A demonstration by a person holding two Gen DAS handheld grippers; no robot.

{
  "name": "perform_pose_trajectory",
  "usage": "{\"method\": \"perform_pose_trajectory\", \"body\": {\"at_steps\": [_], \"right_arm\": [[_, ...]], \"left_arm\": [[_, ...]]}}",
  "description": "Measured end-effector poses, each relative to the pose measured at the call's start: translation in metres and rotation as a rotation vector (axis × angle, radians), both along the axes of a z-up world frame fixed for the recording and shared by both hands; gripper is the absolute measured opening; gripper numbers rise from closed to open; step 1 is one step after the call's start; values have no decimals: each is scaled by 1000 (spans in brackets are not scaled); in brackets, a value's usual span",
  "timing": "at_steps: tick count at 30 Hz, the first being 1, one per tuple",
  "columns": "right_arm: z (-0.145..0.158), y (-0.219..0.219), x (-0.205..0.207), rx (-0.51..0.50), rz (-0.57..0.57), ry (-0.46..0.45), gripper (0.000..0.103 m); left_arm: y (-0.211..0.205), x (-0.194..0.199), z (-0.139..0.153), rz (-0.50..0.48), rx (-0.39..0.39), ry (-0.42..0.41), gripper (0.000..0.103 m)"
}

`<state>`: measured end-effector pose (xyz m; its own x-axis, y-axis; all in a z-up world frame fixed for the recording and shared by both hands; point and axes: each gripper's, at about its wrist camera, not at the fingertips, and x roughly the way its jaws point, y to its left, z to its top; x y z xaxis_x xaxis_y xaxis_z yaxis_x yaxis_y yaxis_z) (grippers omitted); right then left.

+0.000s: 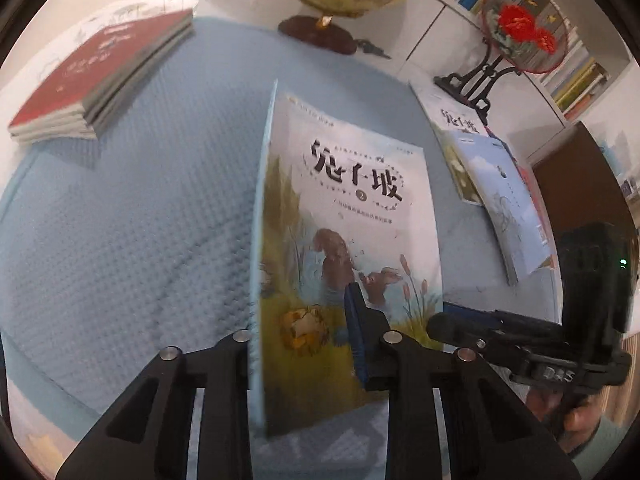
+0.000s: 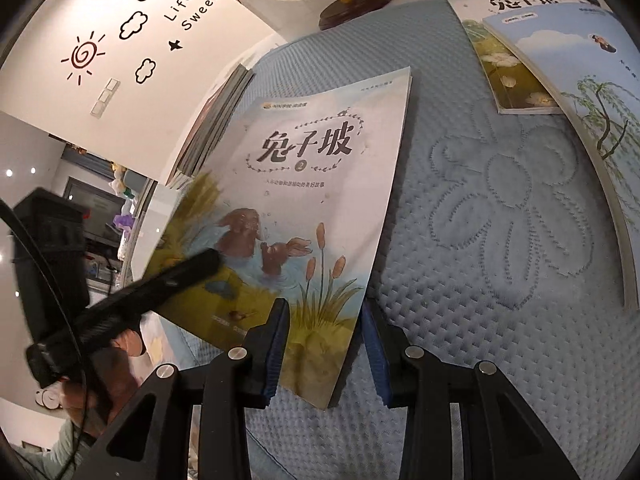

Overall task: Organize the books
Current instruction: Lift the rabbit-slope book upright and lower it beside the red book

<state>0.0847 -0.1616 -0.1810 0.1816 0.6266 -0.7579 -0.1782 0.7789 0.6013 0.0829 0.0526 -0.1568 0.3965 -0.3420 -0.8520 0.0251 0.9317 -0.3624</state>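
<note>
- Left wrist view: left hand-held gripper pinches the lower edge of the pale-blue paperback with rabbits on its cover. The book is lifted clear of the quilted blue tabletop, long axis running straight away from the fingers. The stack of red-covered books lies far left; a loose pile of pale picture books lies right
- Right wrist view: right hand-held gripper straddles the same book's lower right corner, jaws slightly apart; whether the pads press on it I cannot tell. Left gripper likely carries it
</note>
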Motion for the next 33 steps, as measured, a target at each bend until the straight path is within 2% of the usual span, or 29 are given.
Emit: {"method": "perform_pose_trajectory", "body": {"at_steps": [3,6,8,9,10,13,15,16,18,20,22,23,24,28,31,33], "right_arm": [[-1,-4,1,14,1,18,35],[1,-12,3,34,-9,70,36],[6,-22,-2,58,-9,84,48],[8,-27,-6,63,-14,79,64],[9,-34,-10,90,-25,80,74],[-4,-53,-15,308,-82,163,75],[-12,-56,-12,393,-119,198,74],[-15,-58,-10,436,-143,203,64],[-22,-60,-3,508,-197,216,48],[-32,-60,3,551,-241,240,36],[-34,-55,7,539,-245,242,28],[-30,-53,7,517,-238,229,26],[-24,-49,6,469,-221,200,20],[14,-21,2,140,-102,-2,18],[38,2,-6,-22,-45,-123,18],[48,9,-10,-76,-28,-168,18]], "left_arm": [[8,6,-4,50,-125,31,13],[16,12,2,80,-290,79,9],[15,15,11,73,-358,95,9],[13,16,14,68,-381,104,9],[12,19,15,66,-417,117,9],[8,26,16,64,-541,152,9],[6,28,14,71,-604,178,9],[5,30,10,71,-624,194,9],[5,30,5,76,-616,214,9],[7,32,-2,89,-594,243,9],[11,31,-8,103,-570,266,9],[10,30,-9,95,-525,264,10],[9,29,-8,86,-485,258,10],[-2,27,-1,37,-318,224,11],[-15,24,13,-34,-183,174,12],[-23,22,24,-93,-119,139,12]]}}
